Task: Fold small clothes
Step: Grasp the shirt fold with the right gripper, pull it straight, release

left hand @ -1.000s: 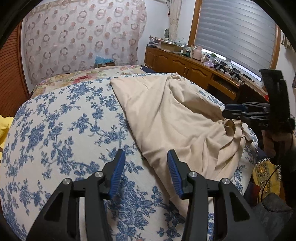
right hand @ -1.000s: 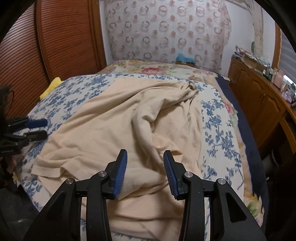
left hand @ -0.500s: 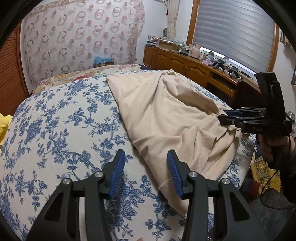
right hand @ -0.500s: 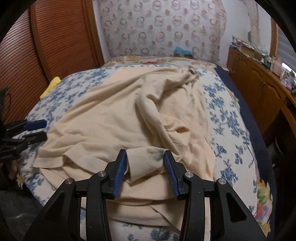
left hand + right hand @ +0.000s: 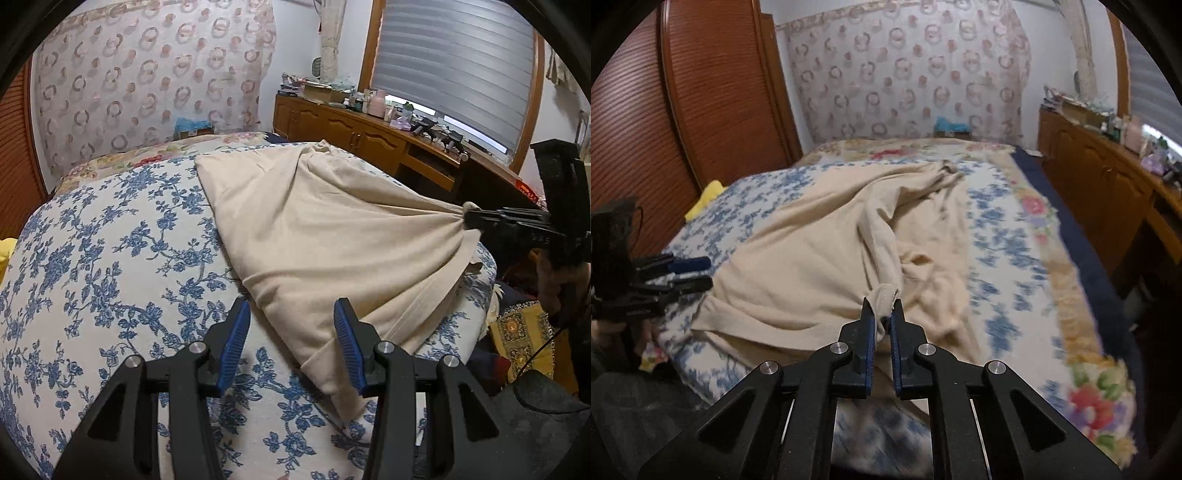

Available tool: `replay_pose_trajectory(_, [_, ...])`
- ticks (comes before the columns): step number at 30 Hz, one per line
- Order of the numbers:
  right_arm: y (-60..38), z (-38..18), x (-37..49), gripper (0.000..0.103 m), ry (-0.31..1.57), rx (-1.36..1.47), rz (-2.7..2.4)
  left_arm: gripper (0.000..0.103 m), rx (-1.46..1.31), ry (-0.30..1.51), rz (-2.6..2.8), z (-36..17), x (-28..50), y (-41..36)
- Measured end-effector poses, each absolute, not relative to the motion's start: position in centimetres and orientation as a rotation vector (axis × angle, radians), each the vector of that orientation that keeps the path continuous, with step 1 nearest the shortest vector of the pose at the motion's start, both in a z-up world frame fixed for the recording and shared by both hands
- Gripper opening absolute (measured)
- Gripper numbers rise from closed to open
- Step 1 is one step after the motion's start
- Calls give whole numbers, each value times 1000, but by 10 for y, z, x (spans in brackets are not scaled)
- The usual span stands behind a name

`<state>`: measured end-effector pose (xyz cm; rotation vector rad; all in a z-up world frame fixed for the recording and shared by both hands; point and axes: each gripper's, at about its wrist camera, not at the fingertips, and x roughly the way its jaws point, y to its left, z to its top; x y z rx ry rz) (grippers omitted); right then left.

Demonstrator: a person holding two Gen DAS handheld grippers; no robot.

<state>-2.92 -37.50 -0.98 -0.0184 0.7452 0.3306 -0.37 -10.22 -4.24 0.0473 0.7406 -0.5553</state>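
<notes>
Setting: bedroom; bed under a blue-flowered cover.
Garment: cream garment lay rumpled across the bed's near end.
Right gripper: pressed together, pinching a bunched edge of the garment.
Left gripper: spread, empty, over the garment's near corner.
Advice: the left should probably pinch that corner, then both pull the cloth taut and flat.

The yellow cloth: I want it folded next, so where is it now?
In the right wrist view the yellow cloth lies at the bed's far left edge, beside the brown slatted door, apart from the beige garment.
</notes>
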Motion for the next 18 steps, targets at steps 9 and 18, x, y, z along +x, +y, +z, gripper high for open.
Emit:
replay_pose_trajectory(9, [-398,-13,-41,18,811,-52,235,46,57,755,-571,-45,-5,-111])
replay_pose_trajectory(18, [-384,-3,-8,38,733,-55,279,46,44,767,-560,-49,-2,-109])
